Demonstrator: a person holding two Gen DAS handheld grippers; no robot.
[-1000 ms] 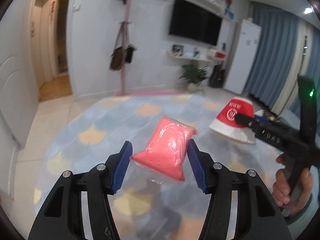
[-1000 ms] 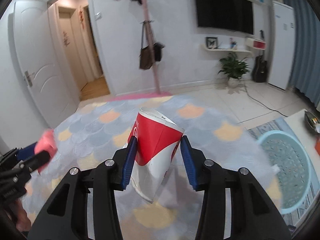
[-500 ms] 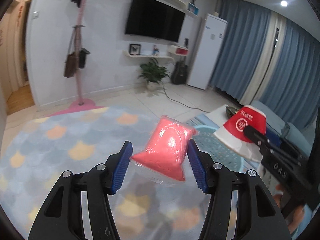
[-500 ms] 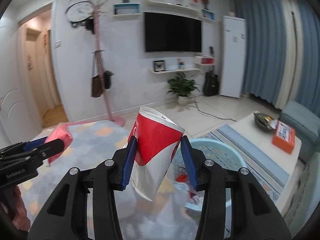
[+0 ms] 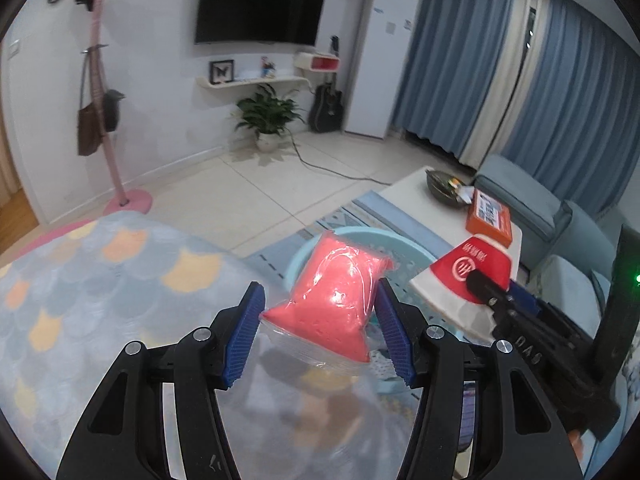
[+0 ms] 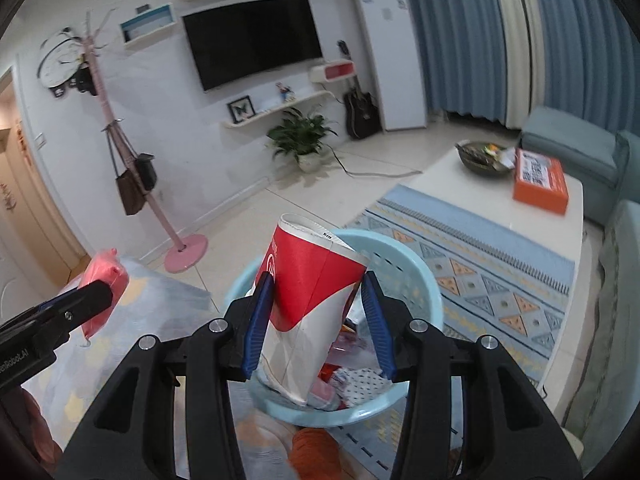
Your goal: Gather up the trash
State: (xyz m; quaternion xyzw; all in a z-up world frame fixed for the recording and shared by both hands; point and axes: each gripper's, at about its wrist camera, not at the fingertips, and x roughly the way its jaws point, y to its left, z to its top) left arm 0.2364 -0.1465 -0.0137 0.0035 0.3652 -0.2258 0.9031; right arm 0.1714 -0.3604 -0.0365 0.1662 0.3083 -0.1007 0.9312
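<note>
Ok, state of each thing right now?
left gripper: shut on the pink plastic packet, held in the air
right gripper: shut on the red-and-white paper cup, squashed, over the basket
light blue basket: on the floor, trash already inside
TV: off

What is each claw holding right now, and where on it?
The left claw pinches the pink plastic packet across its lower half. The right claw squeezes the red and white paper cup across its side walls, mid-height.
</note>
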